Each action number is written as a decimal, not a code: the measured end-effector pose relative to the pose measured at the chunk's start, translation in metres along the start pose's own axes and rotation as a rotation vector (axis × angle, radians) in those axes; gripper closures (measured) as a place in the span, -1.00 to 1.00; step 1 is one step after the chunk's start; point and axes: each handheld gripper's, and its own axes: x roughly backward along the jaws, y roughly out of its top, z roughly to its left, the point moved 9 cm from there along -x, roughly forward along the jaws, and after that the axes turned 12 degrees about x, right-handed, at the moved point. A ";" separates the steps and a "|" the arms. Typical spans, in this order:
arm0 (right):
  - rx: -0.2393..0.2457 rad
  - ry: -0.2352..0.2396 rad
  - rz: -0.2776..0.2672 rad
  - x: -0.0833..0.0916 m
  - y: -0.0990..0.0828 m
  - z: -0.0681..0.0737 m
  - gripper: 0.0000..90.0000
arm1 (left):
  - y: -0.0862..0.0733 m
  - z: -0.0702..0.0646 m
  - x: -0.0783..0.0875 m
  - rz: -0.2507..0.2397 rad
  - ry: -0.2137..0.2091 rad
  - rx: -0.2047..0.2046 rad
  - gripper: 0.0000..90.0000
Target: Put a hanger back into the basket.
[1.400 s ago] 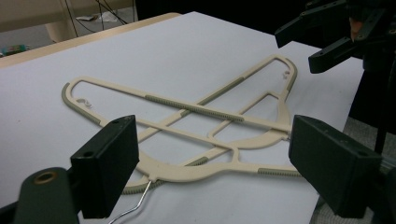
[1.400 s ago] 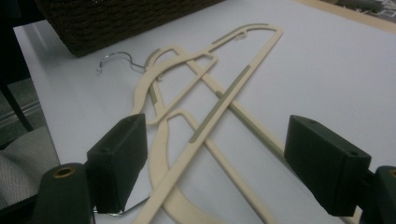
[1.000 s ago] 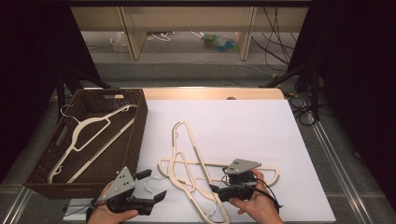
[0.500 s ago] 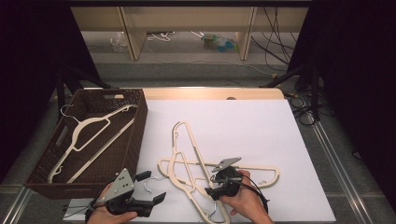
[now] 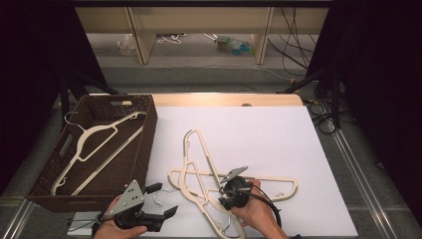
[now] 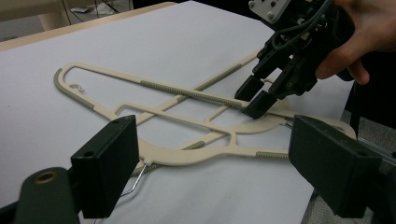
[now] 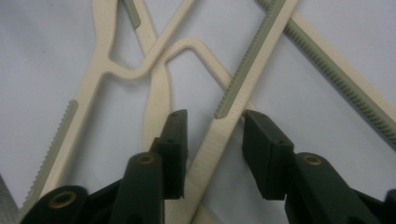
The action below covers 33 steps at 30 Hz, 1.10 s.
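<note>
Several cream plastic hangers [image 5: 199, 169] lie crossed in a pile on the white table sheet [image 5: 278, 144]. My right gripper [image 5: 225, 195] is tipped down onto the pile, open. Its two jaws stand on either side of one hanger's ribbed bar [image 7: 243, 79] with a small gap on each side, as the right gripper view [image 7: 215, 126] shows. In the left gripper view that gripper [image 6: 256, 98] touches the pile near where the hangers cross. My left gripper [image 5: 166, 198] hovers open near the front edge, left of the pile, with nothing between its jaws [image 6: 219, 158].
A dark woven basket [image 5: 149, 134] stands at the table's left with one cream hanger [image 5: 94, 144] in it. Bare white sheet stretches behind and right of the pile. Shelving and cables [image 5: 298, 50] lie beyond the far edge.
The right gripper has moved left and tipped down onto the hanger pile, its jaws now straddling a bar. The left gripper has hardly moved.
</note>
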 end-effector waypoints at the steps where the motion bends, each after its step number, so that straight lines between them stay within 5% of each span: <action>1: 0.000 0.000 0.000 0.000 0.000 0.000 0.43 | 0.000 0.000 0.000 0.002 -0.002 -0.016 -0.63; 10: -0.037 0.007 0.007 0.000 0.000 -0.008 0.75 | -0.001 0.000 -0.001 0.007 0.003 -0.012 -0.63; 18: -0.017 0.001 0.011 0.001 0.000 -0.008 0.77 | -0.001 0.000 -0.001 0.006 0.002 -0.013 -0.63; 20: 0.017 0.000 0.029 0.003 -0.001 -0.009 0.77 | -0.001 0.002 -0.001 0.012 -0.004 -0.044 -0.63; 22: 0.047 -0.004 0.032 0.008 0.001 -0.011 0.78 | -0.001 0.003 -0.002 0.015 0.006 -0.032 -0.63; 24: 0.081 -0.009 0.034 0.014 0.002 -0.014 0.77 | -0.003 0.005 -0.003 0.030 0.013 -0.074 -0.62; 26: 0.129 -0.017 0.055 0.025 0.001 -0.022 0.77 | -0.006 0.005 -0.005 0.041 0.022 -0.064 -0.61; 33: 0.178 -0.025 0.094 0.045 -0.004 -0.035 0.78 | -0.013 0.006 -0.023 0.100 0.035 -0.137 -0.58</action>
